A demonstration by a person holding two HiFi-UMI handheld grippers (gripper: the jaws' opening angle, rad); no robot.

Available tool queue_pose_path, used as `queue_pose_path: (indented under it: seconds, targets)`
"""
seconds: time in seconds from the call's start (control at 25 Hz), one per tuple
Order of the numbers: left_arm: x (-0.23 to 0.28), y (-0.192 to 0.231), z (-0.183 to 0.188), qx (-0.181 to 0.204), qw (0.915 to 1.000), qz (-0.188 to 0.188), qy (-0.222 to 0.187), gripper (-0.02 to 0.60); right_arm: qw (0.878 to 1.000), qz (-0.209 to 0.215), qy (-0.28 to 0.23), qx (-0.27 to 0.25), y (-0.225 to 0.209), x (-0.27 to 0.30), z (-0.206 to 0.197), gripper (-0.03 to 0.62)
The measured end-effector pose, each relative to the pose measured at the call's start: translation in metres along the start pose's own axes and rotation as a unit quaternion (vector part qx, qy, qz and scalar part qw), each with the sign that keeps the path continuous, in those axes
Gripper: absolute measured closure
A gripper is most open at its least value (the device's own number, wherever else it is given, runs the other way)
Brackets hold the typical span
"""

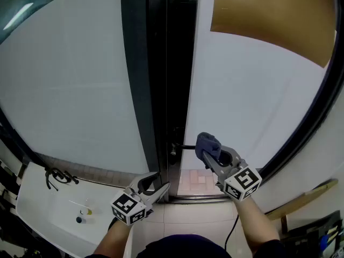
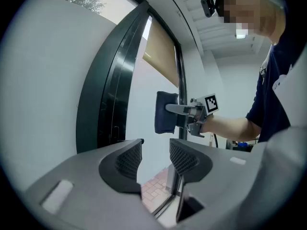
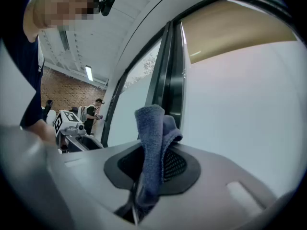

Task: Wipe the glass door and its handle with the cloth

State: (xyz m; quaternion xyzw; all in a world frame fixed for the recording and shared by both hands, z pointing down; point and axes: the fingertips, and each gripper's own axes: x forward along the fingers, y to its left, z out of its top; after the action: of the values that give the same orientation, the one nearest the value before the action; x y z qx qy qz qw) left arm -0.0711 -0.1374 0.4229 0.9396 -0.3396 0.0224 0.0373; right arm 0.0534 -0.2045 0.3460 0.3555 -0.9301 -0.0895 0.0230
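The glass door has frosted panes [image 1: 252, 90] on either side of a dark frame [image 1: 161, 90]. A short dark handle [image 1: 181, 146] sticks out from the frame low down. My right gripper [image 1: 210, 156] is shut on a folded blue cloth [image 1: 207, 143], which it holds up against the right pane just right of the handle. In the right gripper view the cloth [image 3: 151, 143] stands up between the jaws. My left gripper [image 1: 159, 183] hangs lower, near the foot of the frame. It is open with nothing between its pads [image 2: 130, 159].
A tan blind [image 1: 269, 15] covers the top of the right pane. At lower left, a white ledge [image 1: 37, 208] holds a black cable [image 1: 56, 176] and small items [image 1: 83, 214]. Reddish floor tiles [image 1: 196, 181] show at the door's foot. People [image 3: 93, 111] stand far behind.
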Motion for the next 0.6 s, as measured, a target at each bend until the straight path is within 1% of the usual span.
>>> queue_pose_path:
  seconds: [0.12,0.32,0.4,0.52,0.6]
  targets:
    - [0.011,-0.003,-0.001,-0.004,1.0000,0.004,-0.007,0.405,0.999,0.026,0.010,-0.034,-0.003,0.020,0.005,0.530]
    - [0.024,-0.004,0.000,-0.022,0.9990,0.036,-0.017,0.405,0.994,0.069,0.015,-0.080,-0.010,0.064,0.008,0.530]
    - [0.028,-0.008,-0.002,-0.020,0.9986,0.046,-0.013,0.405,0.991,0.087,0.022,-0.102,-0.010,0.080,0.006,0.530]
    - [0.028,-0.012,-0.005,-0.022,0.9977,0.063,-0.014,0.405,0.986,0.098,0.035,-0.128,-0.014,0.103,-0.002,0.530]
    - [0.027,-0.015,-0.010,-0.026,0.9975,0.064,-0.010,0.405,0.985,0.099,0.047,-0.135,-0.017,0.117,-0.009,0.530]
